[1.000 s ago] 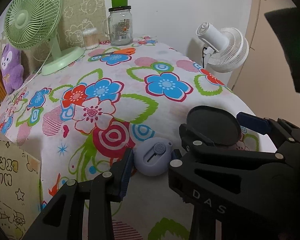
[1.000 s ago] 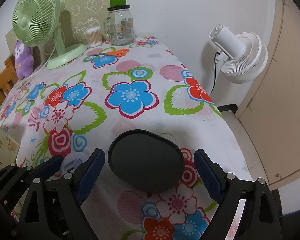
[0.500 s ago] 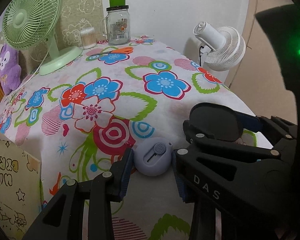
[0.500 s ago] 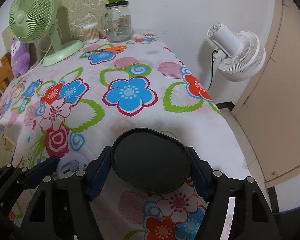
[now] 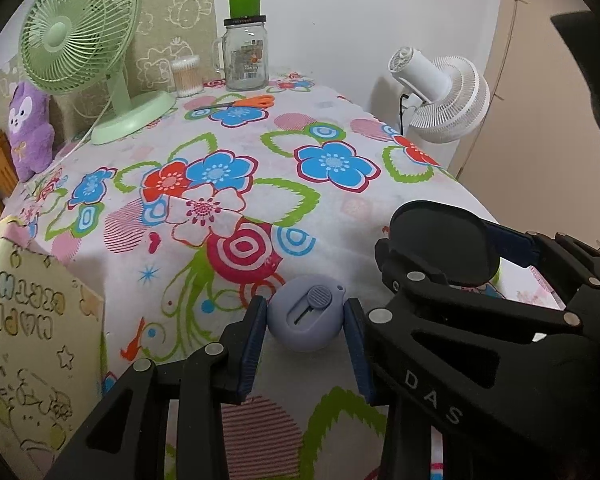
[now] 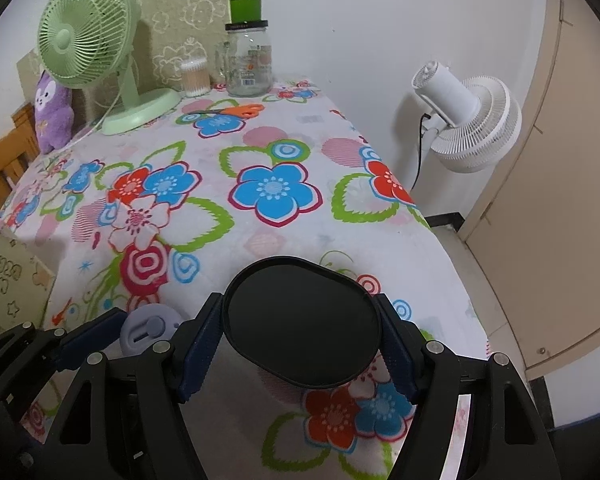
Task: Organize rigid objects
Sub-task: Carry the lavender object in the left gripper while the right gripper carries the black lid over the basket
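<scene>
A round lavender utility knife (image 5: 306,312) lies on the floral tablecloth (image 5: 240,184) near the front edge. My left gripper (image 5: 305,326) is shut on it, blue pads touching both sides. It also shows in the right wrist view (image 6: 148,330). A black oval case (image 6: 302,322) sits to its right, and my right gripper (image 6: 302,342) is shut on it, pads pressed to both ends. The case shows in the left wrist view (image 5: 446,246), lifted slightly above the cloth.
At the table's back stand a green desk fan (image 5: 80,40), a cotton-swab tub (image 5: 186,76), a glass jar (image 5: 246,56) and orange scissors (image 5: 244,102). A purple plush (image 5: 30,132) sits at left. A white floor fan (image 5: 440,96) stands beyond the right edge. A yellow bag (image 5: 24,344) is front left.
Both grippers closed: the right onto the black case, the left onto the lavender knife. The black case has risen a little off the cloth.
</scene>
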`<state>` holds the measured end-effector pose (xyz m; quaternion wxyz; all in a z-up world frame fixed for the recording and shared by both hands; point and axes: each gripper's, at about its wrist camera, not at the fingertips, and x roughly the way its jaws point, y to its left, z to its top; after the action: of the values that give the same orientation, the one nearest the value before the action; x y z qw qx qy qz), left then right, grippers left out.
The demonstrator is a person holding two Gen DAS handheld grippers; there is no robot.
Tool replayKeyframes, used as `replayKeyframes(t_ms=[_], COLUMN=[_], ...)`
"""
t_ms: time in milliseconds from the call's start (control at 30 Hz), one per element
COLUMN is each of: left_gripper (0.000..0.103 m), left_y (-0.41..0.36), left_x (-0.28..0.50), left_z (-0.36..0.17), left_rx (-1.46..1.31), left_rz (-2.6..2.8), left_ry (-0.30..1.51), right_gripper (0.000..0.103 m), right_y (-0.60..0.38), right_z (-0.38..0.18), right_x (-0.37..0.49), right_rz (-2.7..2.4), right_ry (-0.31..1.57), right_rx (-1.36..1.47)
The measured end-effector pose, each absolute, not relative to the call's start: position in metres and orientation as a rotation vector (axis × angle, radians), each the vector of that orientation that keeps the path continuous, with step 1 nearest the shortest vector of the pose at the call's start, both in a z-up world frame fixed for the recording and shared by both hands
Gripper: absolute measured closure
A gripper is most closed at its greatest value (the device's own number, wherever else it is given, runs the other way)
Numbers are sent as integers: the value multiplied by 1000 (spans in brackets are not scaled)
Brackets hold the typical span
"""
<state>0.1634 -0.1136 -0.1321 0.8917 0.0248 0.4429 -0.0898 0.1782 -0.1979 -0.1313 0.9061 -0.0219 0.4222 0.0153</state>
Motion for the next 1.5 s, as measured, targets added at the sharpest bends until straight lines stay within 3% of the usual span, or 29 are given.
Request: replayKeyframes(t_ms=[1500], left_gripper=[63], left_y=[-85], left_x=[88], left_z=[-88], left_rx=[47], left_rz=[-155], left_ry=[857], right_gripper=[28], right_y=[-167], right_z=[-78], right_x=[94], right_rz=[61], right_ry=[777], right_rx=[-48])
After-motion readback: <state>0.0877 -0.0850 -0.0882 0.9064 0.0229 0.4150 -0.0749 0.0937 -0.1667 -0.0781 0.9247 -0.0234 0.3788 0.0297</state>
